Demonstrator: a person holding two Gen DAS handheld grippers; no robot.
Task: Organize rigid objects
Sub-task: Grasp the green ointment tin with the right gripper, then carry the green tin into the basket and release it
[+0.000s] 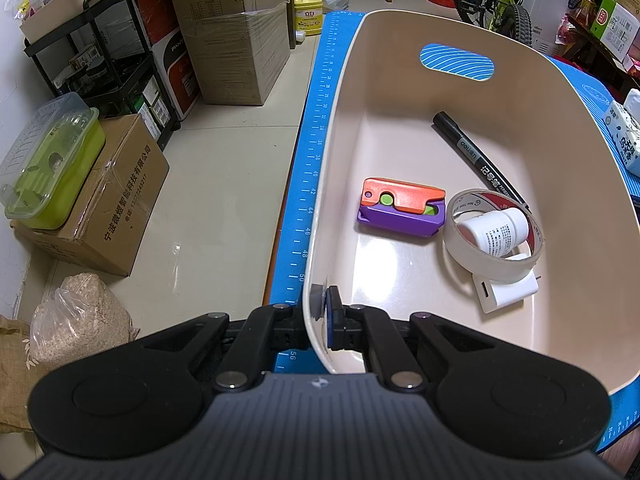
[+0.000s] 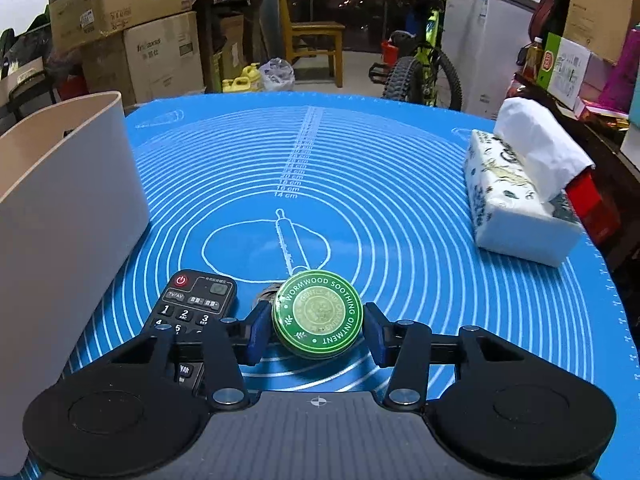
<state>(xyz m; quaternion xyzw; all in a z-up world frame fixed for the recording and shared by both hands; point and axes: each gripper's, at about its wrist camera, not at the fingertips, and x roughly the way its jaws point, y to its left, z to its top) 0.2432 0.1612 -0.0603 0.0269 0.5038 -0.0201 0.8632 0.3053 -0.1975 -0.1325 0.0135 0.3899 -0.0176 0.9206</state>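
My left gripper (image 1: 323,312) is shut on the near wall of a cream plastic bin (image 1: 400,40), one finger outside and one inside. In the bin lie a black marker (image 1: 476,156), an orange and purple toy (image 1: 402,208), a roll of clear tape (image 1: 480,256) around a small white bottle (image 1: 496,232), and a white charger (image 1: 506,294). My right gripper (image 2: 316,320) is shut on a round green ointment tin (image 2: 318,314), tilted just above the blue mat (image 2: 400,184). A black remote (image 2: 188,304) lies to its left, partly under the gripper. A small metal object behind the tin is mostly hidden.
The bin's outer wall (image 2: 68,200) stands at the left of the right wrist view. A tissue pack (image 2: 520,204) sits at the mat's right. Beyond the mat's left edge is floor with cardboard boxes (image 1: 116,200), a black shelf (image 1: 108,48) and a bicycle (image 2: 424,64) behind.
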